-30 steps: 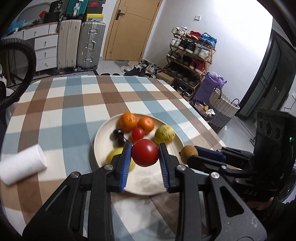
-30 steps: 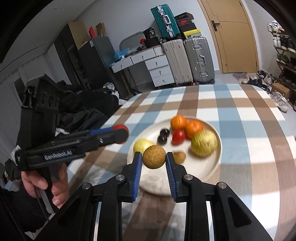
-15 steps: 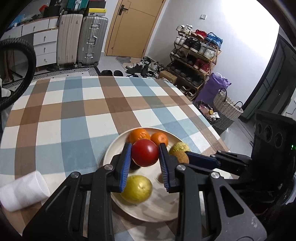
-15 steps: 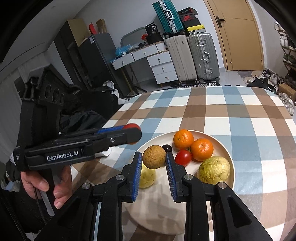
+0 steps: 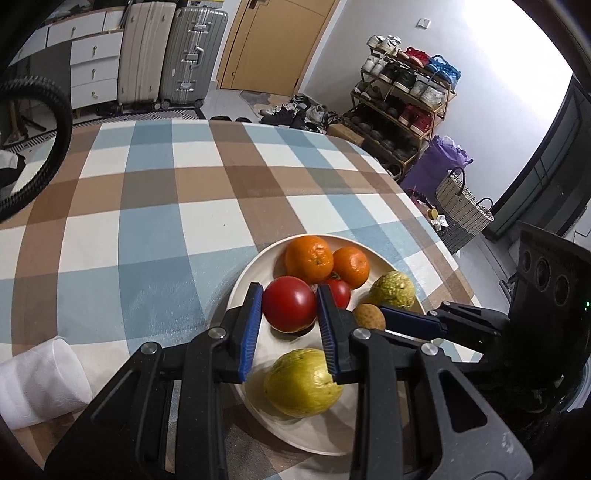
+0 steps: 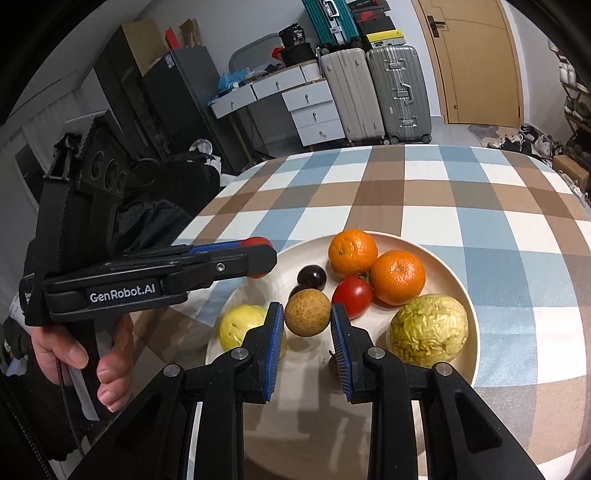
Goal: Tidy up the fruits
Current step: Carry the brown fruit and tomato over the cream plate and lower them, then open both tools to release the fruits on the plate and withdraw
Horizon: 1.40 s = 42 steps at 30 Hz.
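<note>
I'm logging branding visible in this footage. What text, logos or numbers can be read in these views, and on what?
"GenRobot.AI": white lettering on the side of the left gripper, seen from the right wrist view.
"30": on a black tub atop the drawers, barely legible.
Labels on the stacked boxes above the suitcases: too small to read.

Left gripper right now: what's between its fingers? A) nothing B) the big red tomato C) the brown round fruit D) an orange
B: in the left wrist view the left gripper is closed on the big red tomato, both blue pads against its sides, over the plate; the brown round fruit is in the right gripper.
</note>
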Motion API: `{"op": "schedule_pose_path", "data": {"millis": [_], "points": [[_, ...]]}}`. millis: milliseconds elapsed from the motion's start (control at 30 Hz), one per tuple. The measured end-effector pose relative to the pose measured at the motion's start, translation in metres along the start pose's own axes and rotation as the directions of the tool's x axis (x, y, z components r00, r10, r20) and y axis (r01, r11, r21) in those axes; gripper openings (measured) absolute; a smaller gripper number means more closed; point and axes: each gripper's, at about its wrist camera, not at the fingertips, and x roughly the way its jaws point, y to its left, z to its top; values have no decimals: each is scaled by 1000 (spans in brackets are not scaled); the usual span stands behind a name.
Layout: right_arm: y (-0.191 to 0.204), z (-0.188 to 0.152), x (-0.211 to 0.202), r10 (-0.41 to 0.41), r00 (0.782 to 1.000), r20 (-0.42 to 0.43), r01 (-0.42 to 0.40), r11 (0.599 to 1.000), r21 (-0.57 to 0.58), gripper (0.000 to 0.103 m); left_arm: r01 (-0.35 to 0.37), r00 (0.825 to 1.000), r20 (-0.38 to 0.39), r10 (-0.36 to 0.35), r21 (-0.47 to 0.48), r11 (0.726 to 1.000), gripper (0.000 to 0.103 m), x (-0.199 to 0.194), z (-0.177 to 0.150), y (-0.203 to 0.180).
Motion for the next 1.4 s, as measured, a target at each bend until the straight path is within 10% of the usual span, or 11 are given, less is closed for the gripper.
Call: {"op": "schedule_pose_path", "data": {"millis": [767,1133,1400], "points": [[-3,-3,-9,-18,1000,17,16,998,62,38,-10,999,40,11,-32,999,28,-12,-3,-2],[13,-6,-86,-69,968,240,56,997,61,74,-65,981,182,66,-12,998,58,-76,-18,-38],[31,-12,-146,-83,915,396,75,997,36,97,-132,937,322,135,-30,991,87,-130,-31,-70]]}}
